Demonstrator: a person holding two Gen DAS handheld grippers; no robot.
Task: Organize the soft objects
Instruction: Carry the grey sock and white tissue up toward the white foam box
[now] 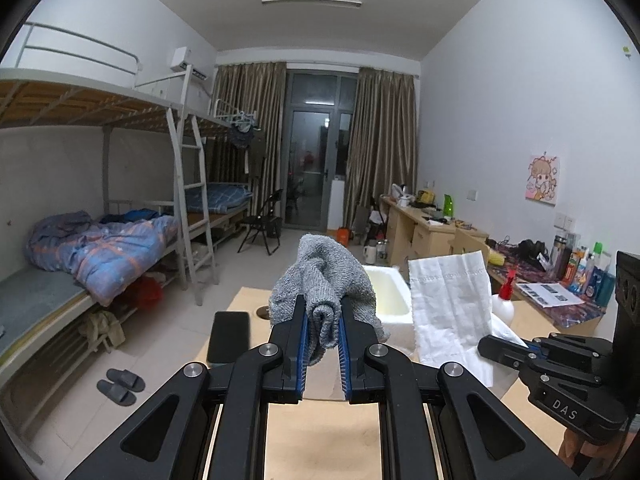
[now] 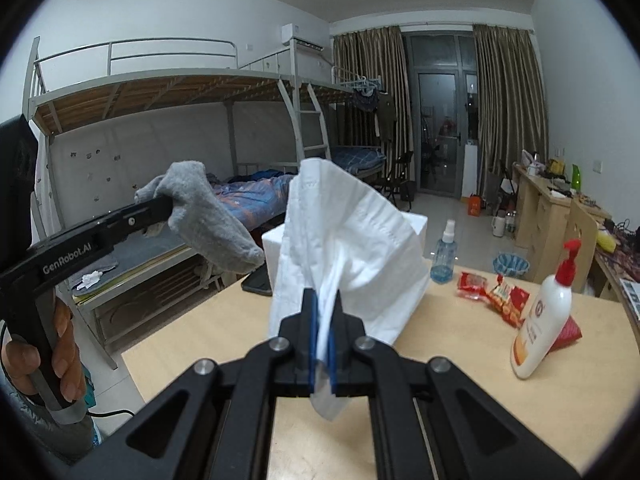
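The left gripper [image 1: 322, 312] is squeezed tight on a gray sock [image 1: 324, 280], and the sock bunches up in front of it, so part of the white foam box [image 1: 390, 292] behind is hidden. The right gripper [image 2: 324, 312] is squeezed tight on a white tissue [image 2: 348, 240], held up in the air above the wooden table [image 2: 440, 340]. The tissue is big and floppy, and it covers most of the foam box in the right wrist view, so only a corner of the box shows. What is inside the box cannot be seen. A black phone [image 1: 228, 336] lies flat on the table near the left gripper, and in the right wrist view it is mostly hidden behind the tissue. A hand [image 2: 44, 356] holds the handle of the left gripper at the edge of the picture, and it is partly cut off. A white pump bottle [image 2: 544, 312] with a red top stands tilted, leaning on a red packet. A red snack bag [image 2: 496, 292] lies near it. A small blue spray bottle [image 2: 444, 252] stands just beside the foam box. The words on the pump bottle are too small to read. Bunk beds [image 1: 100, 200] stand far off by the wall.
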